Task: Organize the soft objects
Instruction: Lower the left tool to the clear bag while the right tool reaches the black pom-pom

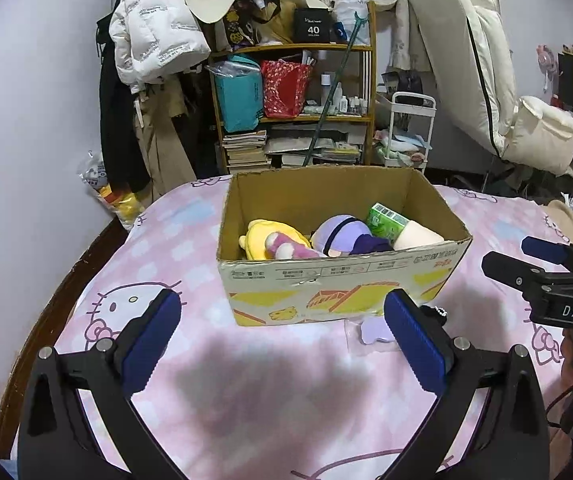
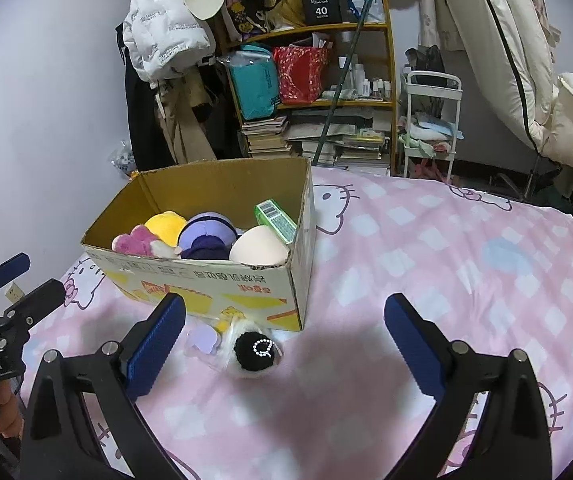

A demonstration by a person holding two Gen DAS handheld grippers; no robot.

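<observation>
Resting beside box (image 2: 222,280) — black plush keychain (image 2: 255,350), possibly bagged.

One cardboard box (image 2: 222,276) stands on the bed (image 2: 446,264). Inside it lie five things: one yellow plush toy (image 2: 165,226), one pink plush toy (image 2: 136,242), one purple doll (image 2: 206,236), one green packet (image 2: 276,220) and one peach-coloured cushion (image 2: 258,250). On the bed in front of the box lie two more small things, one black pompom with a bead chain (image 2: 256,350) and one flat lilac piece (image 2: 203,340). Two hand-held grippers are in view, a left hand-held gripper (image 1: 282,344) and a right hand-held gripper (image 2: 284,350), each with two blue-padded fingers spread wide apart and nothing between them.
</observation>
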